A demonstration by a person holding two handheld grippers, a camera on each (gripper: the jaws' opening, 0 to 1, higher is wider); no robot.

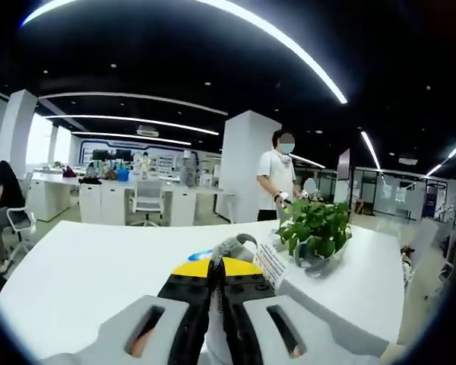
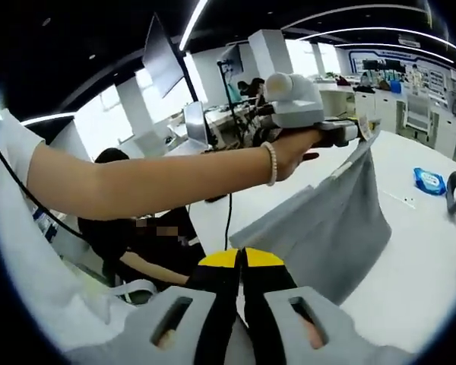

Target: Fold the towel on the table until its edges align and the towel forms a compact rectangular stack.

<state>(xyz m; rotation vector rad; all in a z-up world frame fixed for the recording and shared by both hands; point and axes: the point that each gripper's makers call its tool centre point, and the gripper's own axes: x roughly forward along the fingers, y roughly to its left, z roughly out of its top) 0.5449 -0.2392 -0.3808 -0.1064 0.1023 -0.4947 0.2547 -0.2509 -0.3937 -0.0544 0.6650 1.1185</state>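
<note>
- The towel [image 2: 330, 228] is off the table [image 2: 433, 251], hanging as a grey sheet in the air between my two grippers, in the right gripper view.
- My left gripper [image 2: 349, 131], seen from the right gripper view, pinches one top corner; the cloth drops away from it in a slanted edge.
- In the left gripper view, the left gripper [image 1: 219, 277] has its jaws pressed together with a sliver of pale cloth between the yellow tips.
- My right gripper [image 2: 243, 262] is also pressed together, and the towel's lower edge runs down to its tips, so I judge it pinches the other corner.
- To do this step well, I'd keep both corners level and taut, lay the hanging edge on the table first, then bring the held edge over to meet it.
- The table also carries a plant [image 1: 317, 228] and a blue packet [image 2: 429, 181]; I'd land the towel well apart from both.
- Hard to make out: the towel's far edge and bottom corners, and whether it is already doubled.
- The small label [image 1: 271, 266] beside the plant is unreadable.
</note>
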